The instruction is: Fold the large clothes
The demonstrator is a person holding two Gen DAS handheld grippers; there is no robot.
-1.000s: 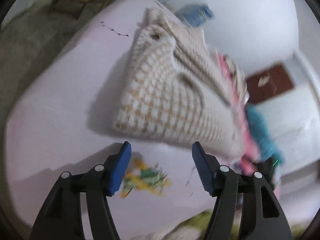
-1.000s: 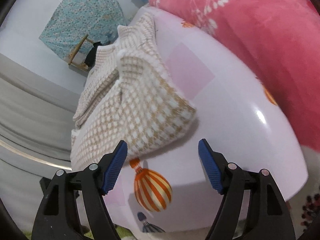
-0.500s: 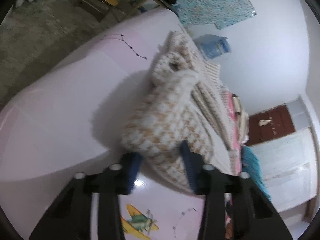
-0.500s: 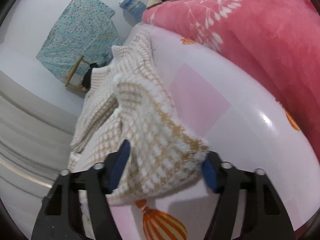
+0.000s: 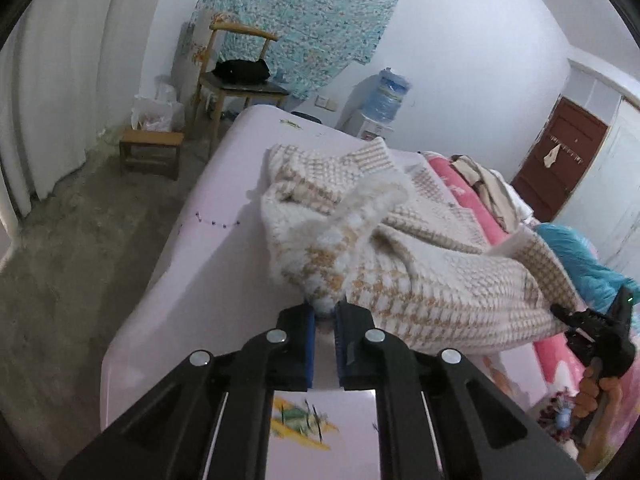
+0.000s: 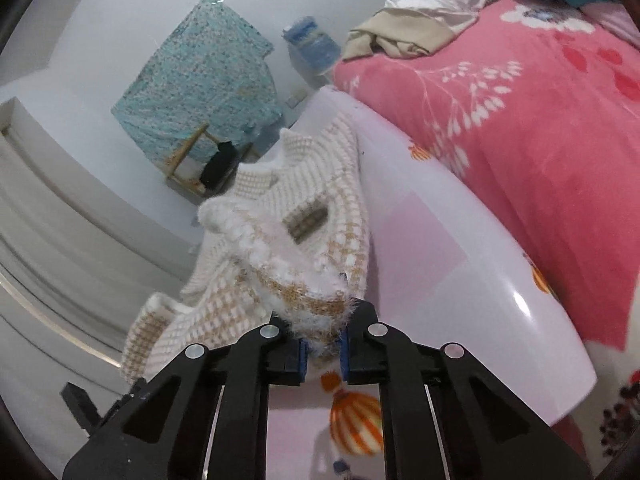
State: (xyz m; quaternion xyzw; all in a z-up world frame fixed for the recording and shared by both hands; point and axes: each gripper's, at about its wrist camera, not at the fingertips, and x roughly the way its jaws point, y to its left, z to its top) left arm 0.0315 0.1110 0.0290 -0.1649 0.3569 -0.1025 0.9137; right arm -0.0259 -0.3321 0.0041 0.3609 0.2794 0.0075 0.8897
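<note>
Two claws were in play, both clamped tight. The left claw [image 5: 325, 314] had its blue pads pinched on one fluffy corner of the sweater [image 5: 400, 264], and the right claw [image 6: 323, 350] gripped another fuzzy corner of that same single sweater [image 6: 288, 248], cream with tan checks. The knit stretched between the two grips, its near edge raised off the bed [image 5: 224, 264], the rest lying bunched on the pale lilac sheet.

From the left wrist view, the right claw showed at the far right edge, held by a hand [image 5: 596, 384], though that corner of the view was too dark to read the grip itself.

One pink blanket [image 6: 540, 152] with white sprigs lay beside the sweater on the bed, with one heap of beige and white clothes [image 6: 416, 28] on top of it. By the wall stood one wooden chair [image 5: 236, 80] carrying one black bag [image 5: 240, 69], one low stool [image 5: 150, 148], and one water dispenser [image 5: 388, 96]. One teal patterned cloth [image 5: 296, 24] hung on the wall.
</note>
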